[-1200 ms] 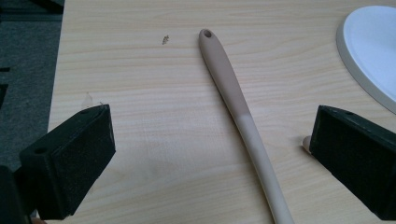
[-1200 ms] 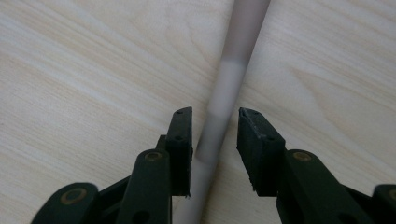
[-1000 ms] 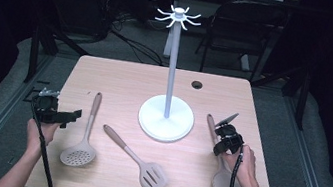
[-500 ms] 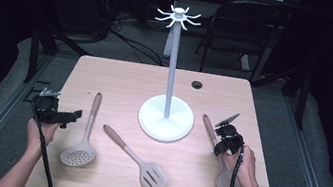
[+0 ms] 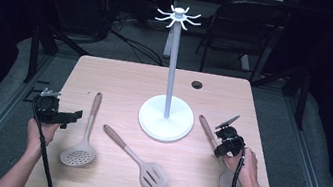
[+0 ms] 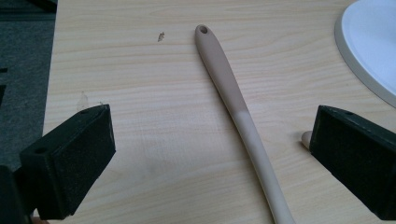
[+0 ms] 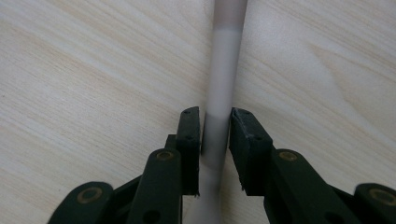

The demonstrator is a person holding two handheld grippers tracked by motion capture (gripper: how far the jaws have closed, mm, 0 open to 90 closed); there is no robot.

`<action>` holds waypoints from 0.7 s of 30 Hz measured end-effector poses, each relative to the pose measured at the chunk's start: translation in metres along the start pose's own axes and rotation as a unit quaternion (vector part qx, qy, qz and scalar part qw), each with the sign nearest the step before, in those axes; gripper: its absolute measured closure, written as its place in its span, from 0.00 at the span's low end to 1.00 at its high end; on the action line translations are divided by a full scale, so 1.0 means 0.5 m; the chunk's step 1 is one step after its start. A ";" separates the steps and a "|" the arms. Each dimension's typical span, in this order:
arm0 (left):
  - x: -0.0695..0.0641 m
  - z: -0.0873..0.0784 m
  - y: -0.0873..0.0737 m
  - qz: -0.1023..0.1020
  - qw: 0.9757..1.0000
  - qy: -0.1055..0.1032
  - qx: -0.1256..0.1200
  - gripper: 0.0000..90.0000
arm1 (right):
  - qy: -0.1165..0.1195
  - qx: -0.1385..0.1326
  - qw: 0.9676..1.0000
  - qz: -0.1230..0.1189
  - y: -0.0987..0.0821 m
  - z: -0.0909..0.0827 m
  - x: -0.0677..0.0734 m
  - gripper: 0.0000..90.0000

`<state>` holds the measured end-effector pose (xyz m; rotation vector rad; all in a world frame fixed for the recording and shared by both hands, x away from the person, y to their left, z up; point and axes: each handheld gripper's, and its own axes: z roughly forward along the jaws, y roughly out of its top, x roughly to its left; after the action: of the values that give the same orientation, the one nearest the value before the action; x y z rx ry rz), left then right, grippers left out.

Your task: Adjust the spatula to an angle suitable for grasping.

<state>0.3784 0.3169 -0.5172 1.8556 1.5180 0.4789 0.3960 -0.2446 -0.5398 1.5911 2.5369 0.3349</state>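
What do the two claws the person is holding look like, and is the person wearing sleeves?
Both are black. The left claw has two chunky, blocky black pads with a small hole in each. The right claw has slimmer black fingers with brass-coloured rivets. A black cable trails from the left one, and another runs from the right. The forearms are bare, with no sleeves in sight.

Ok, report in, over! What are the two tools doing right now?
Right tool clamped on the spatula handle, spatula flat on table. Left tool open over the skimmer handle, not gripping. Nothing blocking the rack.
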 end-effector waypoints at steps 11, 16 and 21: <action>-0.003 -0.001 -0.001 -0.001 1.000 0.000 -0.010 0.00 | 0.008 0.018 1.000 -0.004 0.002 0.003 -0.001 0.86; -0.002 -0.001 -0.001 -0.002 1.000 0.000 -0.011 0.00 | 0.016 0.013 1.000 -0.009 -0.001 -0.002 -0.003 0.87; -0.002 0.000 -0.001 -0.002 1.000 0.000 -0.010 0.00 | 0.025 -0.014 1.000 -0.010 -0.008 -0.022 -0.008 0.87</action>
<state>0.3779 0.3158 -0.5176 1.8373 1.5100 0.4903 0.3916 -0.2510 -0.5302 1.5663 2.5700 0.4112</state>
